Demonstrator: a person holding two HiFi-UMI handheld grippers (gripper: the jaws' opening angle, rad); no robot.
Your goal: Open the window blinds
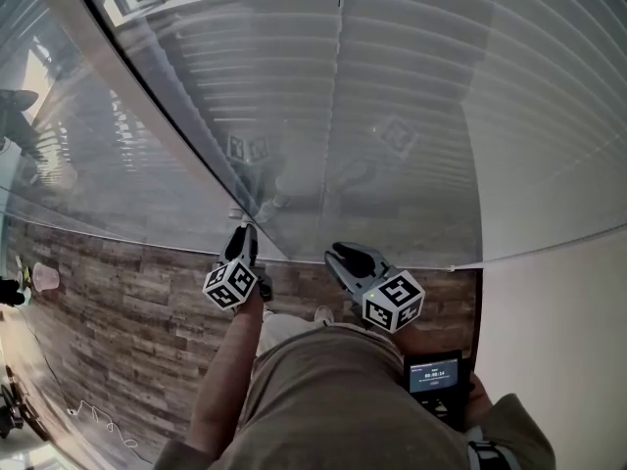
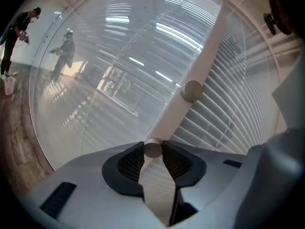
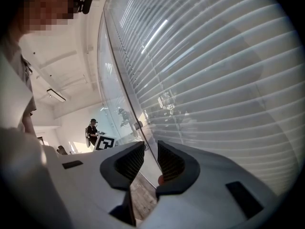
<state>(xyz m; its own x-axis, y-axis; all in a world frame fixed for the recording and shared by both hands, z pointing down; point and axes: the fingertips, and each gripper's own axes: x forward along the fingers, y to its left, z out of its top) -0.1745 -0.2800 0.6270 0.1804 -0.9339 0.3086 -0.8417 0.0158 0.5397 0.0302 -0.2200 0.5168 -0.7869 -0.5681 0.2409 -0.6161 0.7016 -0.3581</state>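
Left gripper (image 1: pixel 244 233): it is holding level at the glass partition, and its jaws are standing about half closed with both ribbed pads pressing on a small round knob (image 2: pixel 152 148). The knob is sitting on the white frame post (image 2: pixel 209 46) that is running between the glass panel (image 2: pixel 95 80) and the window blinds (image 2: pixel 228 123). A second knob (image 2: pixel 192 90) of the same kind is sitting further along the post, untouched.

Right gripper (image 3: pixel 150 151): it is hovering just beside the left one, pointing at the same partition. Its jaws are standing apart and holding nothing — only the wooden floor (image 1: pixel 118 302) and the edge of the glass are showing through the gap.

Blinds: they are hanging behind the glass directly ahead of both grippers, the slats lying turned shut and overlapping, with no view through them.

The person's right hand is also carrying a small screened device (image 1: pixel 434 375), low at the right of the head view.
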